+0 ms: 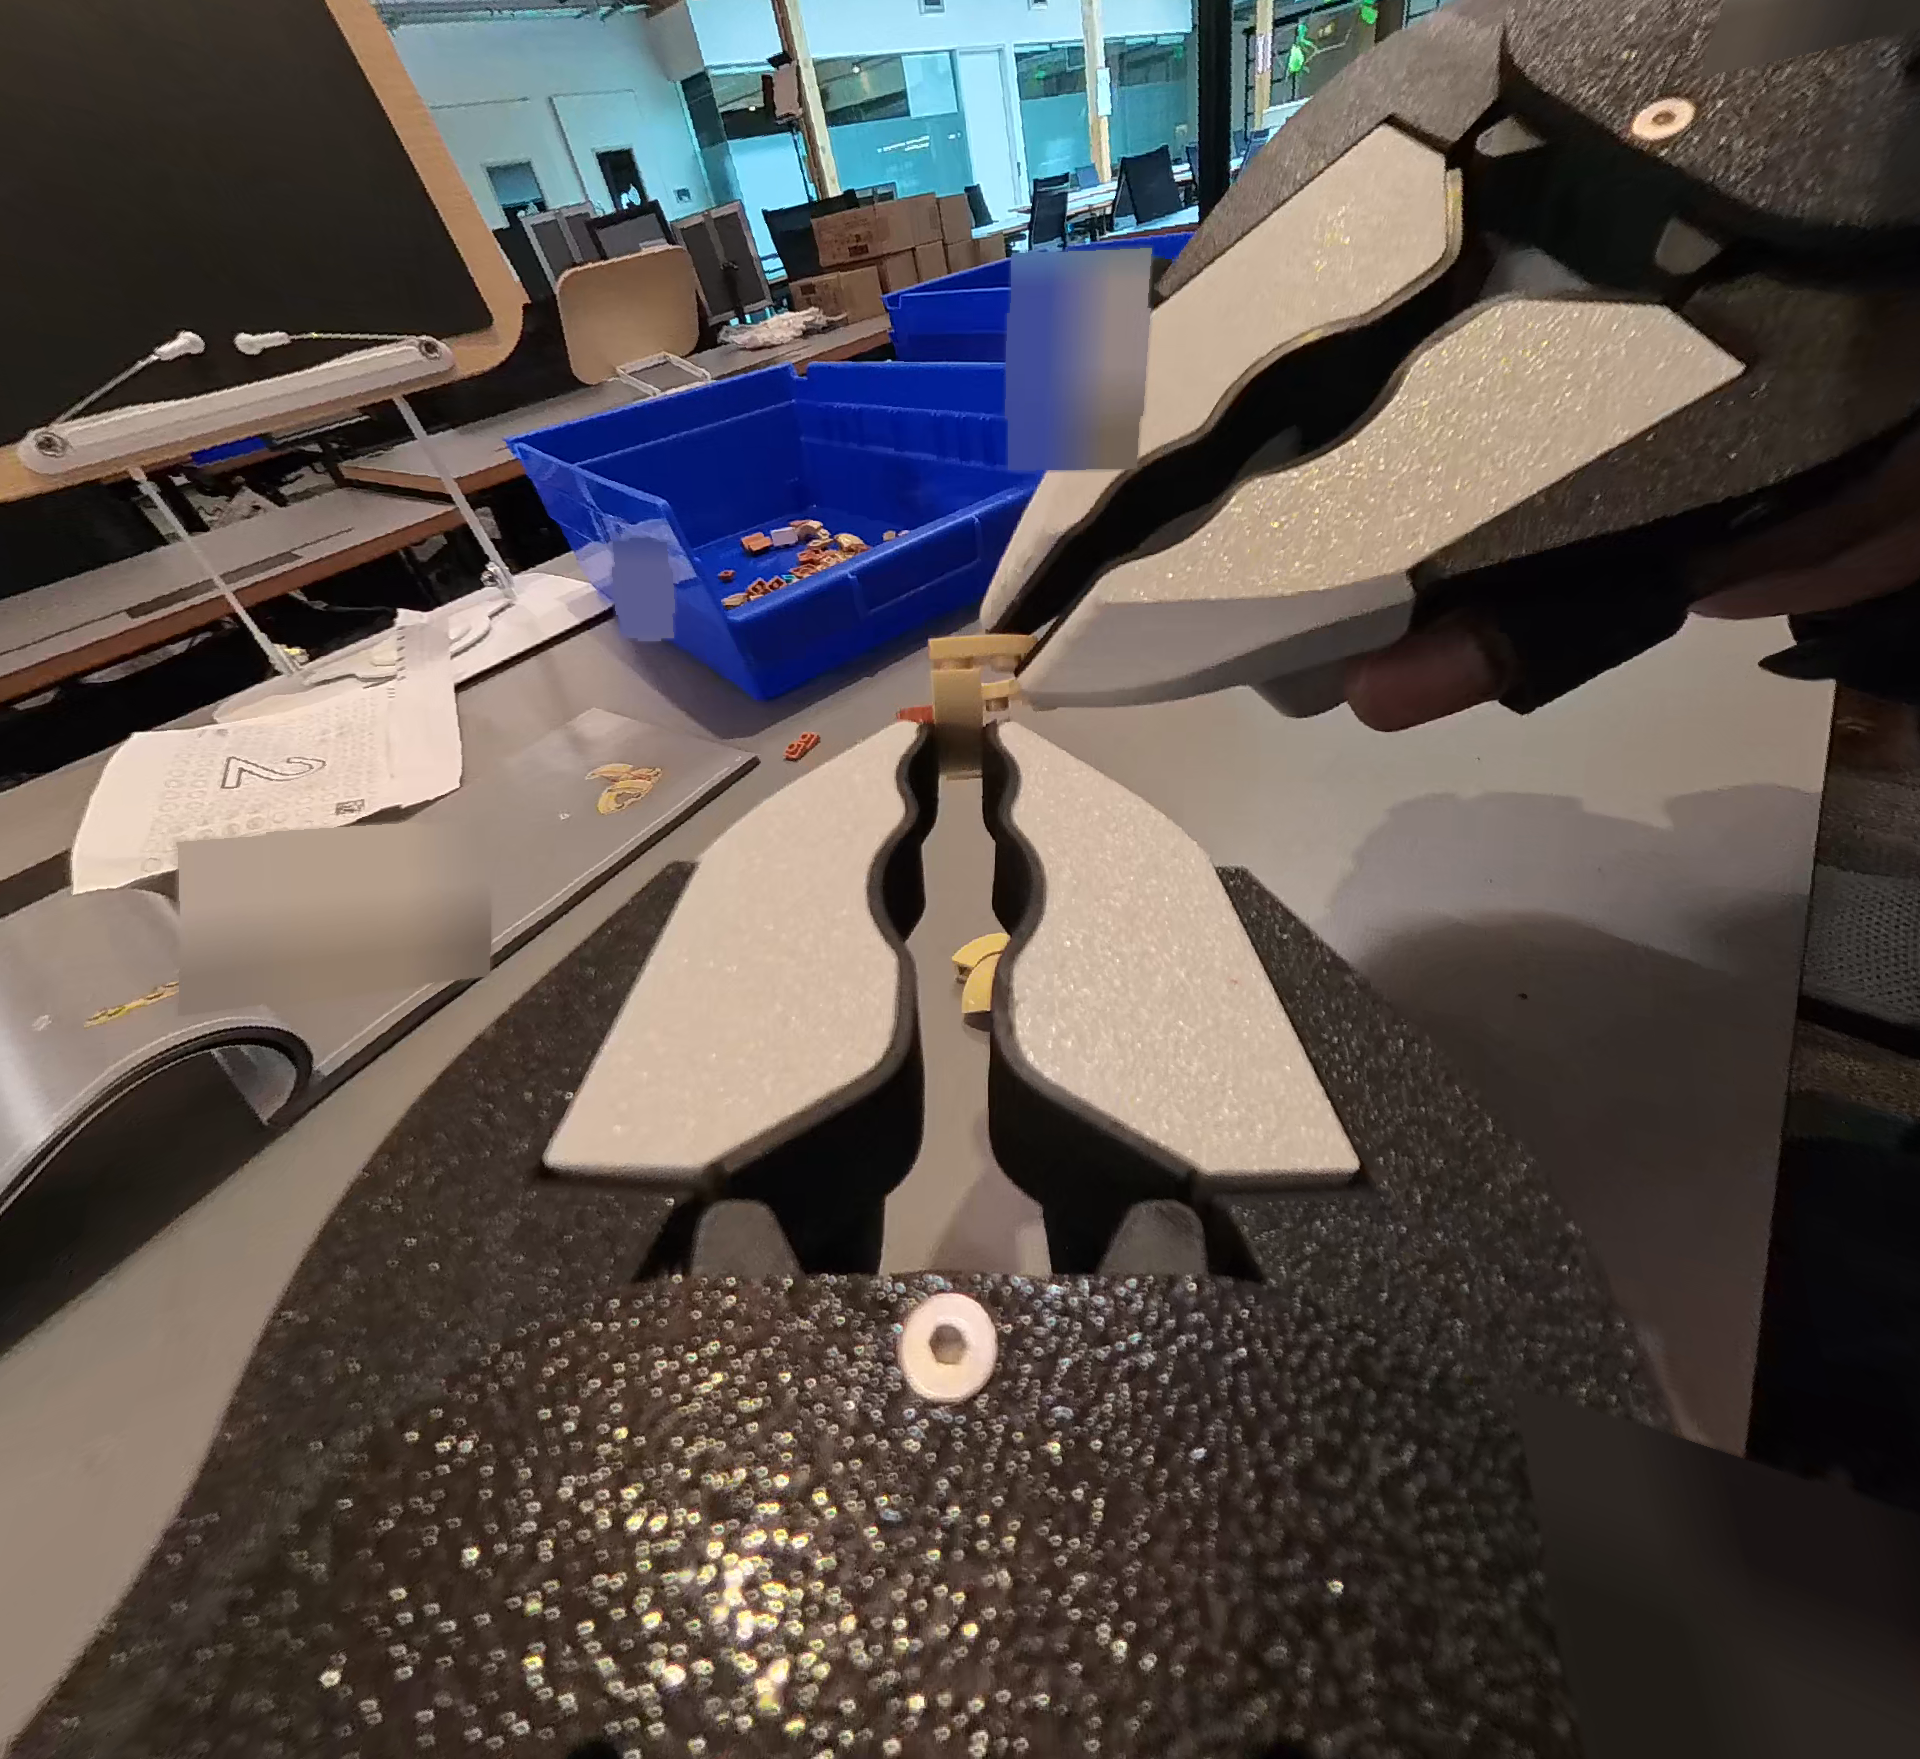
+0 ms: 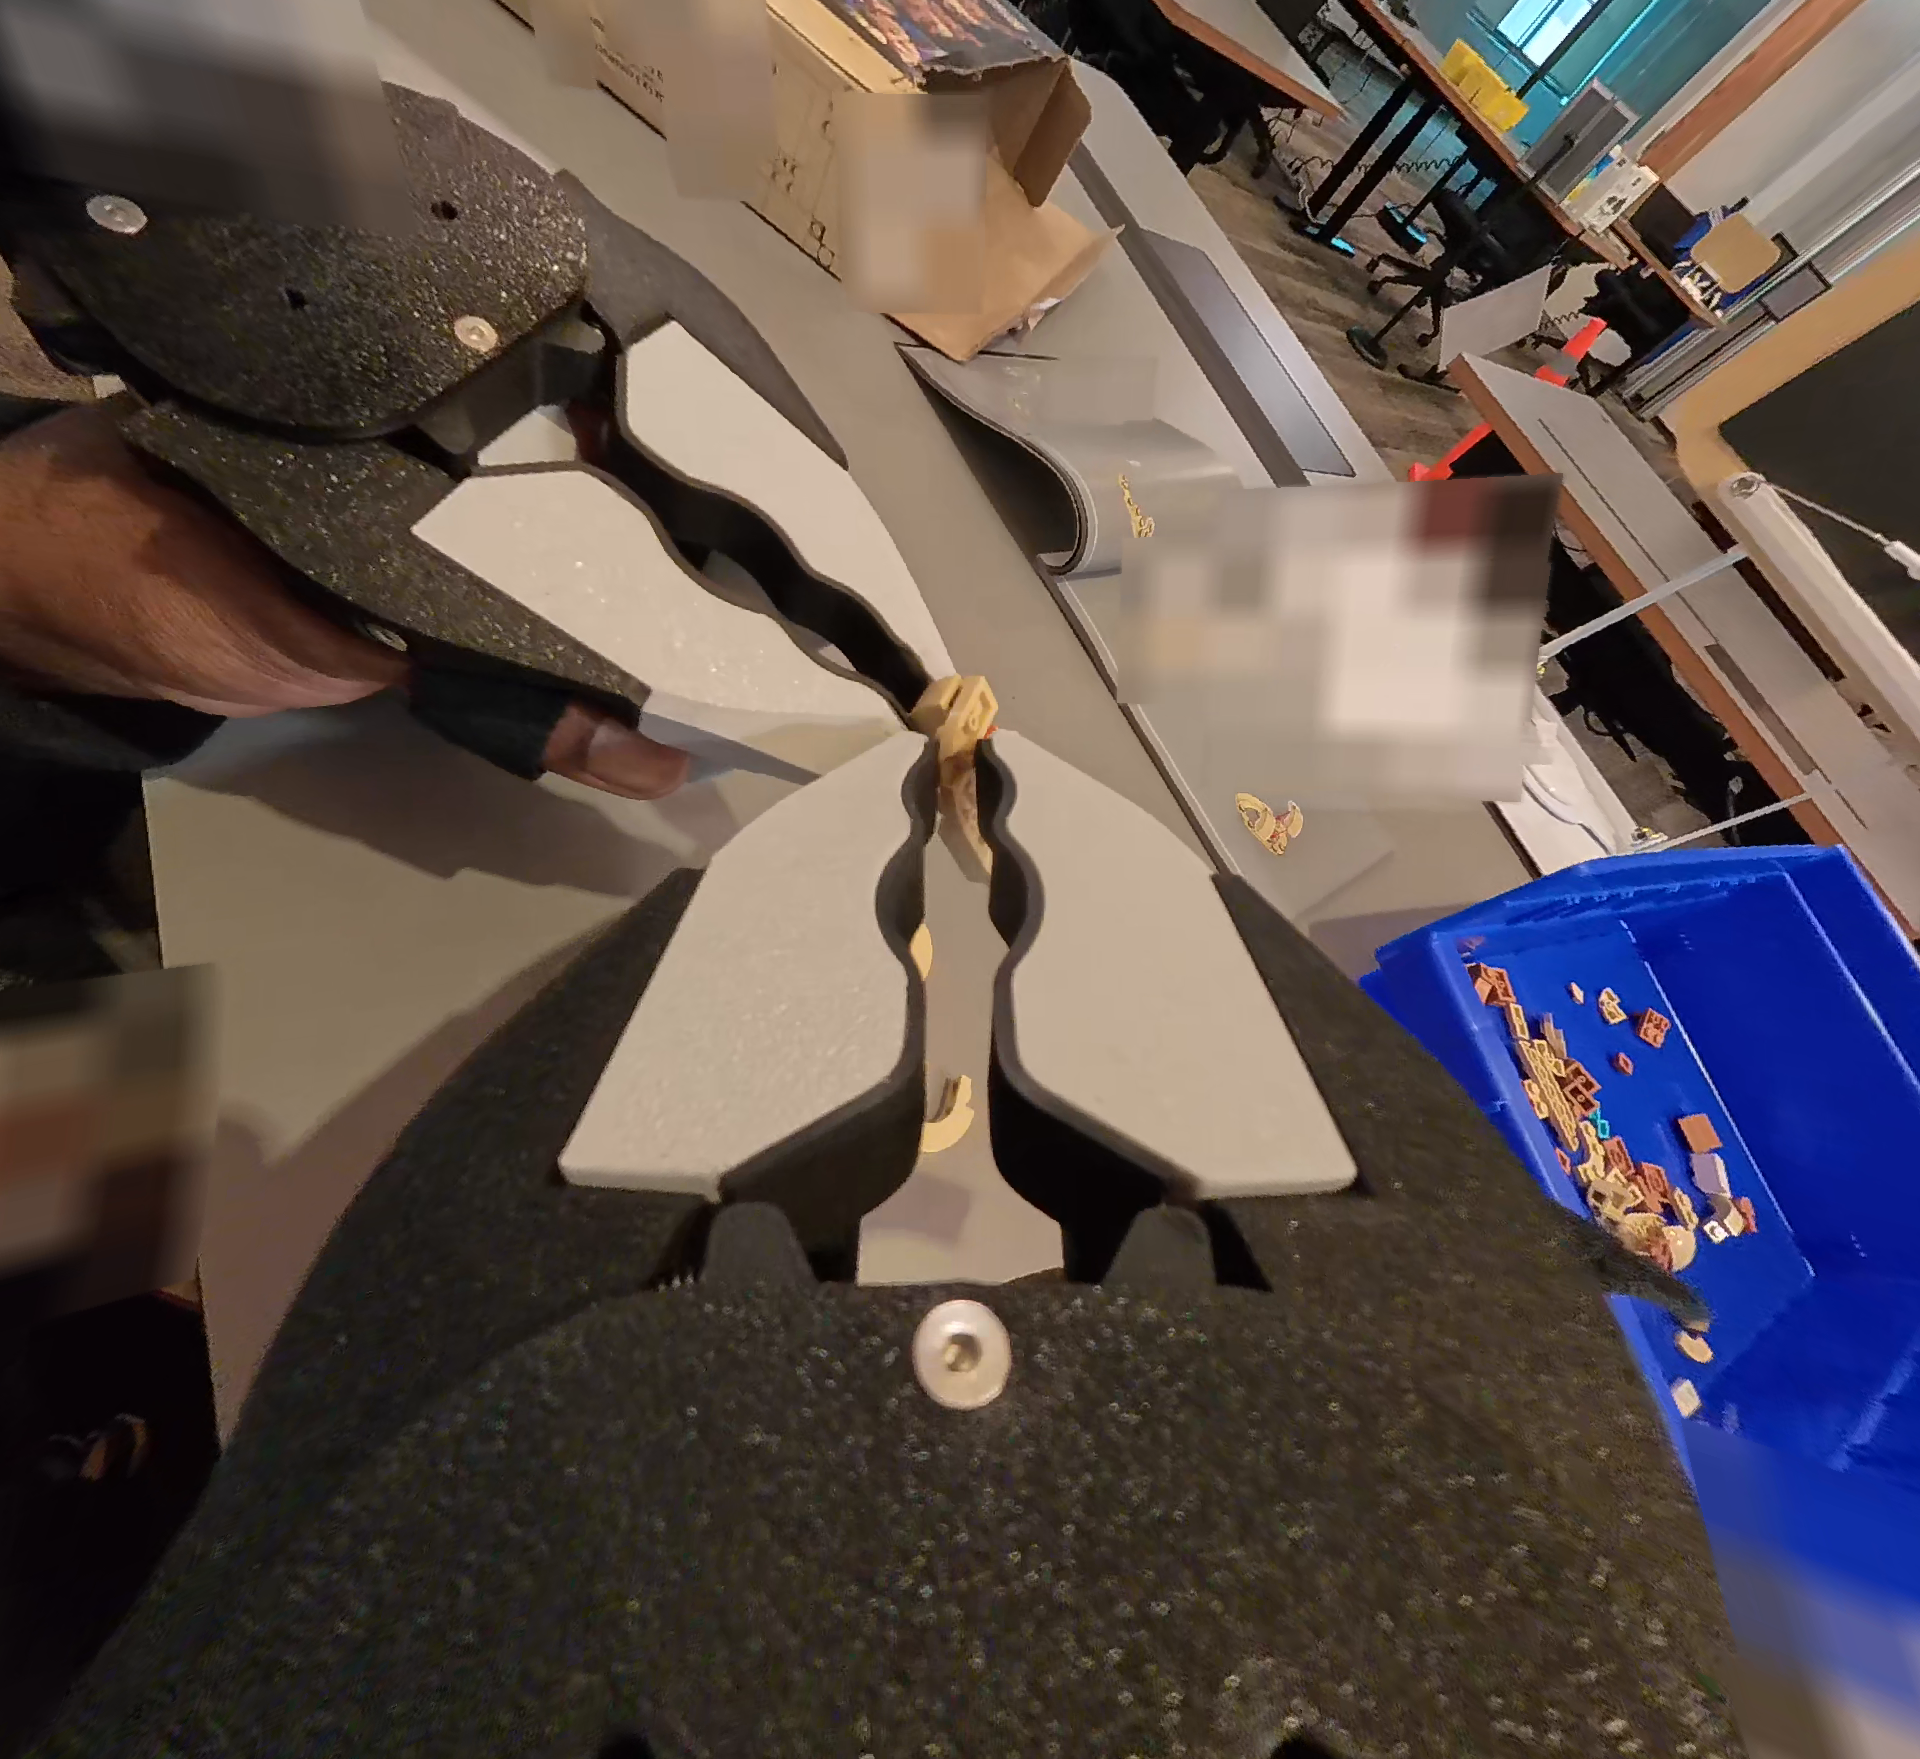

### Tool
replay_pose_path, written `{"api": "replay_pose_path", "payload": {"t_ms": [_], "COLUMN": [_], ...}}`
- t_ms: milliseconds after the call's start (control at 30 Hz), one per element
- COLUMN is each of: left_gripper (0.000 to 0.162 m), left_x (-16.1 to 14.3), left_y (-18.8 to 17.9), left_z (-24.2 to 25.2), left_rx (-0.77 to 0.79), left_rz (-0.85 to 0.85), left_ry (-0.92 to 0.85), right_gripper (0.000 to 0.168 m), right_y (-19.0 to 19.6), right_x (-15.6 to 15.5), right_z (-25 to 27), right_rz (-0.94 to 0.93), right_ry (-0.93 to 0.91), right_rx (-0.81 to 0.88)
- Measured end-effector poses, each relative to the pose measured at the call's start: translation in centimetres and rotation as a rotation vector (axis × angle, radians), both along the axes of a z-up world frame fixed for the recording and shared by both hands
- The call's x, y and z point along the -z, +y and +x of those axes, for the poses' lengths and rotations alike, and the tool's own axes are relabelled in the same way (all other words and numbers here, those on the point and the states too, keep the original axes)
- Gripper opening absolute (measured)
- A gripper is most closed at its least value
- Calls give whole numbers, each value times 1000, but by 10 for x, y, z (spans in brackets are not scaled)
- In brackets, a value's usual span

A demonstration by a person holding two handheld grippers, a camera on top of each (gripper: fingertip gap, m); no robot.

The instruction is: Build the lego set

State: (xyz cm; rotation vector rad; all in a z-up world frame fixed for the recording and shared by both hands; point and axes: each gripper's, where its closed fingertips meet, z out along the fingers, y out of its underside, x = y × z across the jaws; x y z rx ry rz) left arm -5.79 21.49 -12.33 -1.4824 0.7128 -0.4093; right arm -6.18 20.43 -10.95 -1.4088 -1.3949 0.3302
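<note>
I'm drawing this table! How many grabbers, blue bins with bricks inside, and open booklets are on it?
Grabbers: 2 (left gripper, right gripper, both shut on the tan lego build)
Blue bin with bricks: 1
Open booklet: 1
Total: 4

Printed markings on white sheet [image 1: 281,774], perhaps.

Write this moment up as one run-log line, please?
left gripper: shut on tan lego piece | right gripper: shut on same piece, above table | blue bin: loose bricks
</note>
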Motion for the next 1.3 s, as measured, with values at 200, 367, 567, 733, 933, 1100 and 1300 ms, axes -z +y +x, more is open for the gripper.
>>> {"api": "replay_pose_path", "payload": {"t_ms": [200,367,567,733,933,1100,1300], "left_gripper": [8,7,7,7,7,7,7], "left_x": [2,4,4,4,3,4,6], "left_y": [0,0,0,-1,-1,-1,-1], "left_z": [2,3,4,4,3,3,4], "left_rx": [4,8,13,13,15,13,12], "left_rz": [-6,-9,-15,-10,-11,-11,-16], "left_ry": [15,29,31,28,25,33,55], "right_gripper": [6,6,6,7,9,9,6], "right_y": [0,0,-1,-1,-5,-4,-4], "right_x": [2,4,4,4,-6,0,3], "right_z": [1,3,4,4,4,-1,0], "right_rz": [21,26,39,31,-20,-43,-60], "right_ry": [-45,-77,-96,-86,-11,-33,-47], "right_rx": [-5,-24,-36,-46,-75,-81,-82]}}
